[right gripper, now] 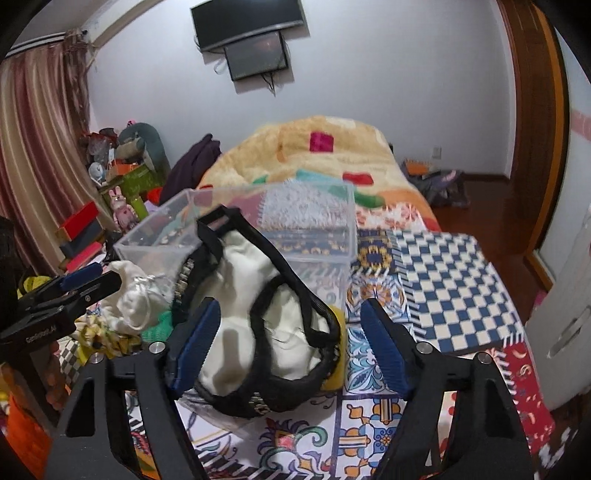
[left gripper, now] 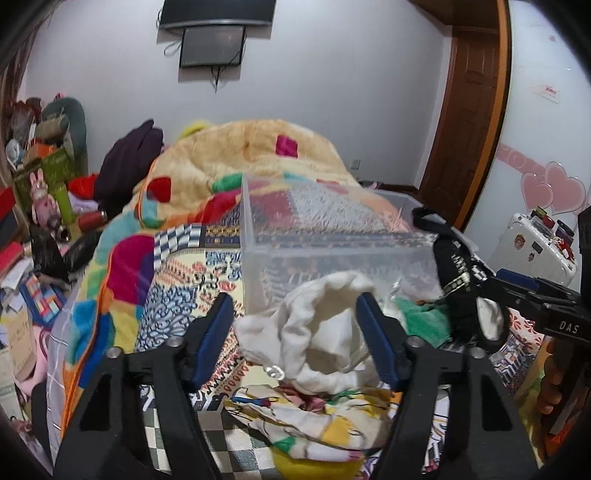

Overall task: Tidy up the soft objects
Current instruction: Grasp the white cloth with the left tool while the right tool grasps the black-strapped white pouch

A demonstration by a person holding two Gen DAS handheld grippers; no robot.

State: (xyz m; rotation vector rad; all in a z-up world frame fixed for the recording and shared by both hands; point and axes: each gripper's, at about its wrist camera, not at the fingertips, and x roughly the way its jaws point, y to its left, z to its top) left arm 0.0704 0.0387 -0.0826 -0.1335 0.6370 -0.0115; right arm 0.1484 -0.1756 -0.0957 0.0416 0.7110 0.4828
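The left gripper [left gripper: 295, 336] is spread wide around a white cloth [left gripper: 317, 332] lying on the patterned bedspread [left gripper: 177, 295]. The right gripper [right gripper: 291, 347] is likewise held wide, a black-trimmed white garment [right gripper: 258, 314] draped between its fingers. Just behind, a clear plastic bin [right gripper: 314, 240] is set on the bed.

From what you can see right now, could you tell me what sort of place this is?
Most likely a lived-in bedroom: a bed under a patchwork cover and fleece blanket, a wall-mounted television, and a cluttered corner with a plush rabbit.
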